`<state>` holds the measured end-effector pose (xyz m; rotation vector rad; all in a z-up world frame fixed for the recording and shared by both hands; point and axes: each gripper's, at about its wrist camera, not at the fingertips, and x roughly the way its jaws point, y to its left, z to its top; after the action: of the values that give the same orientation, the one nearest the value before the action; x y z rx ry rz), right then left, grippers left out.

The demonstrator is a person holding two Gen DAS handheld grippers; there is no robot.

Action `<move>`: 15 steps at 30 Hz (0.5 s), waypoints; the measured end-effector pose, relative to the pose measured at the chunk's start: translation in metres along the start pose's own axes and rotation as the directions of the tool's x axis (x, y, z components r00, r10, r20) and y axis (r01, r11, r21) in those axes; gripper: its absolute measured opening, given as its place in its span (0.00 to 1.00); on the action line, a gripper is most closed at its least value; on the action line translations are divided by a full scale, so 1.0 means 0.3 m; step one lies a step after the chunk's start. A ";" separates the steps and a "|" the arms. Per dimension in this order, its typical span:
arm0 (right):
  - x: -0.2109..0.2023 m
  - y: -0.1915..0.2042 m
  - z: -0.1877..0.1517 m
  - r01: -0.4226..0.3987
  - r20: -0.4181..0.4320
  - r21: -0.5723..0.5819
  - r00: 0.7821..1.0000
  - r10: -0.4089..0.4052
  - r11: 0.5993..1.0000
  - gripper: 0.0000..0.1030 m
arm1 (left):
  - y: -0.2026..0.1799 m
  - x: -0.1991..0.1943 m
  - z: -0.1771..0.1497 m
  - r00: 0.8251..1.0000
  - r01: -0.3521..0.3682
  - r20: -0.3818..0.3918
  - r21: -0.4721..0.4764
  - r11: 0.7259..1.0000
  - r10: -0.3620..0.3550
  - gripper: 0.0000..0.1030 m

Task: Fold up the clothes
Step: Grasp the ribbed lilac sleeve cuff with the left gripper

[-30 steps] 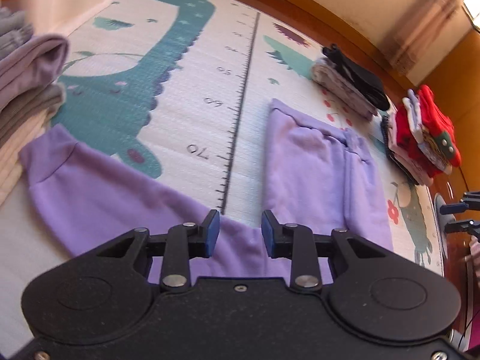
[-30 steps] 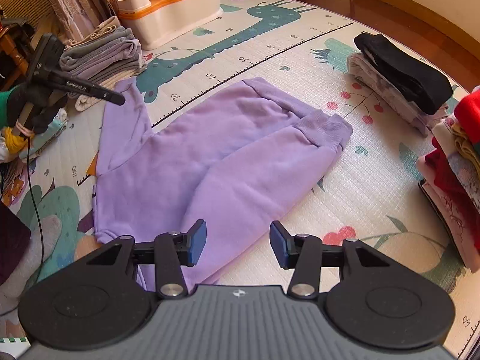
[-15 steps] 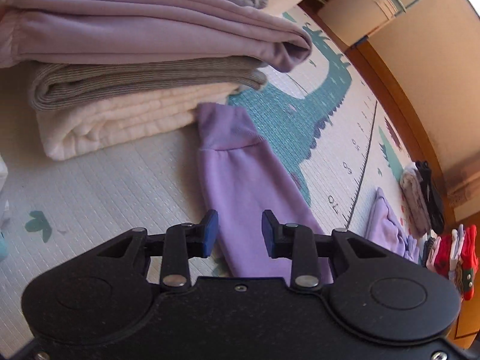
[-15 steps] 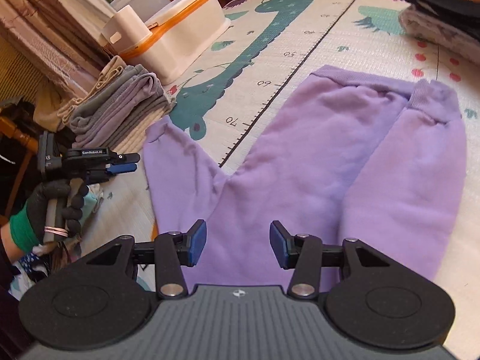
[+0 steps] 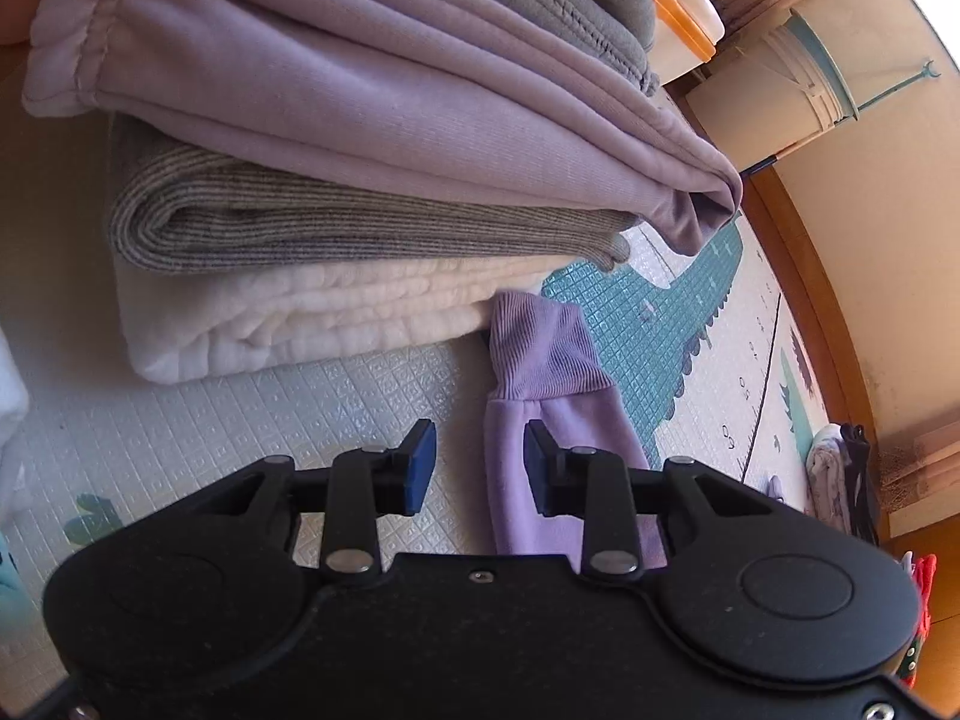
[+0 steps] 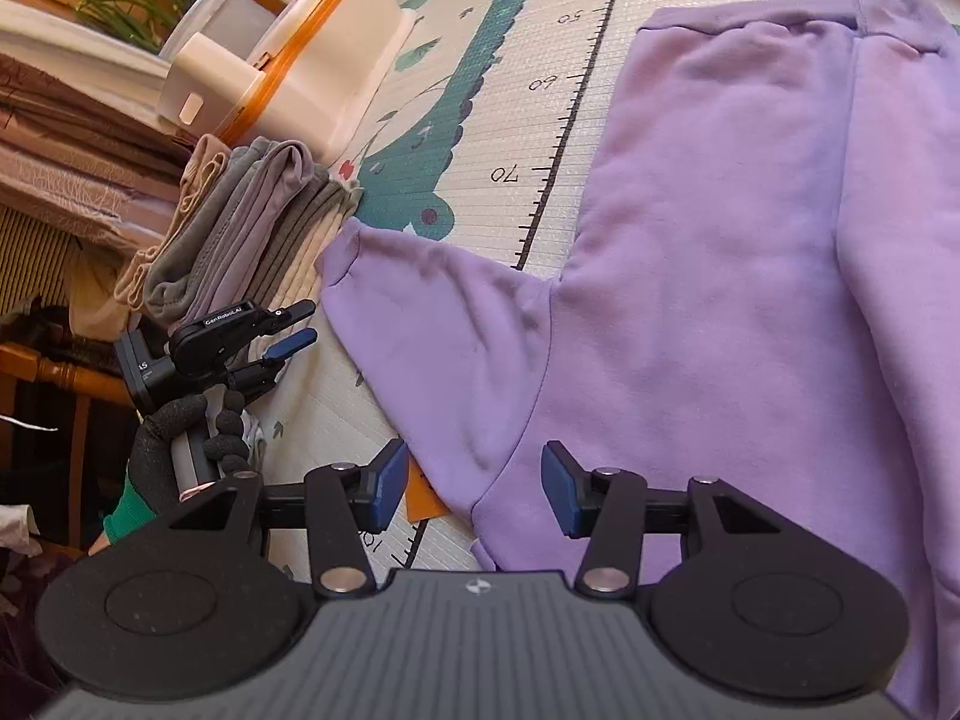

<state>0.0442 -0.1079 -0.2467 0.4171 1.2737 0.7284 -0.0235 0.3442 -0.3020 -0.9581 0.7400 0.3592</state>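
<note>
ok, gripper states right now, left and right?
Left gripper: open, empty, at the purple sweatshirt sleeve cuff.
Right gripper: open, empty, over the sweatshirt's side.

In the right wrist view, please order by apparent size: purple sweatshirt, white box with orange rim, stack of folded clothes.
1. purple sweatshirt, clearly largest.
2. white box with orange rim and stack of folded clothes look alike; unranked.

Purple sweatshirt [image 6: 750, 252] soft matt fleece, cuff [image 5: 543, 342] ribbed; play mat [image 5: 240, 420] embossed, probably foam.
</note>
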 end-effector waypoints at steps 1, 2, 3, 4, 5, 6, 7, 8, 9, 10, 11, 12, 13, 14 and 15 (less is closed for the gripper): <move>0.000 -0.004 -0.007 0.006 0.001 0.013 1.000 -0.006 1.000 0.52 | 0.001 0.003 0.001 1.000 0.008 -0.001 -0.003 1.000 -0.008 0.28; -0.001 -0.007 -0.016 0.017 -0.001 0.015 1.000 -0.017 1.000 0.53 | 0.001 0.007 0.002 1.000 0.013 -0.002 -0.005 1.000 -0.013 0.28; -0.003 -0.011 -0.023 0.024 -0.003 0.019 1.000 -0.024 1.000 0.53 | 0.001 0.014 0.003 1.000 0.016 -0.005 -0.006 1.000 -0.016 0.29; -0.006 -0.017 -0.030 0.028 -0.005 0.029 1.000 -0.028 0.999 0.53 | 0.001 0.019 0.005 1.000 0.019 -0.005 -0.007 1.000 -0.019 0.31; -0.010 -0.027 -0.038 0.030 -0.008 0.045 1.000 -0.030 0.999 0.53 | 0.000 0.023 0.006 1.000 0.021 -0.004 -0.006 1.000 -0.021 0.31; -0.014 -0.038 -0.045 0.031 -0.010 0.065 0.999 -0.030 0.997 0.53 | -0.001 0.026 0.007 1.000 0.024 -0.002 -0.004 1.000 -0.024 0.31; -0.018 -0.049 -0.052 0.031 -0.013 0.086 0.999 -0.030 0.996 0.54 | -0.003 0.029 0.007 1.000 0.027 0.000 -0.003 1.000 -0.027 0.31; -0.022 -0.057 -0.059 0.030 -0.015 0.104 0.999 -0.028 0.994 0.55 | -0.004 0.033 0.007 1.000 0.030 0.000 -0.004 1.000 -0.030 0.31; -0.026 -0.064 -0.066 0.028 -0.018 0.120 1.000 -0.026 0.992 0.57 | -0.005 0.037 0.007 0.999 0.033 0.000 -0.005 0.999 -0.033 0.31; -0.030 -0.069 -0.073 0.027 -0.019 0.132 1.000 -0.024 0.991 0.57 | -0.008 0.041 0.007 0.999 0.036 0.001 -0.004 0.999 -0.036 0.31; -0.034 -0.071 -0.081 0.026 -0.020 0.140 1.000 -0.023 0.990 0.57 | -0.012 0.044 0.006 0.999 0.037 0.001 0.000 0.999 -0.037 0.31; -0.036 -0.070 -0.088 0.025 -0.022 0.144 1.000 -0.022 0.989 0.57 | -0.015 0.048 0.005 0.999 0.038 0.001 0.003 0.999 -0.038 0.31; -0.036 -0.068 -0.094 0.026 -0.027 0.144 0.999 -0.022 0.989 0.57 | -0.017 0.051 0.004 0.999 0.039 0.001 0.002 0.999 -0.039 0.31; -0.037 -0.065 -0.101 0.028 -0.031 0.141 0.999 -0.024 0.990 0.57 | -0.016 0.055 0.002 0.999 0.040 0.002 -0.005 0.999 -0.040 0.31; -0.037 -0.060 -0.107 0.030 -0.035 0.138 0.999 -0.026 0.990 0.57 | -0.014 0.058 -0.001 0.999 0.041 0.004 -0.012 0.999 -0.041 0.31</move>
<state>0.0169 -0.1318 -0.2592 0.5003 1.3633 0.6276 -0.0088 0.3411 -0.3118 -0.9828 0.7142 0.3297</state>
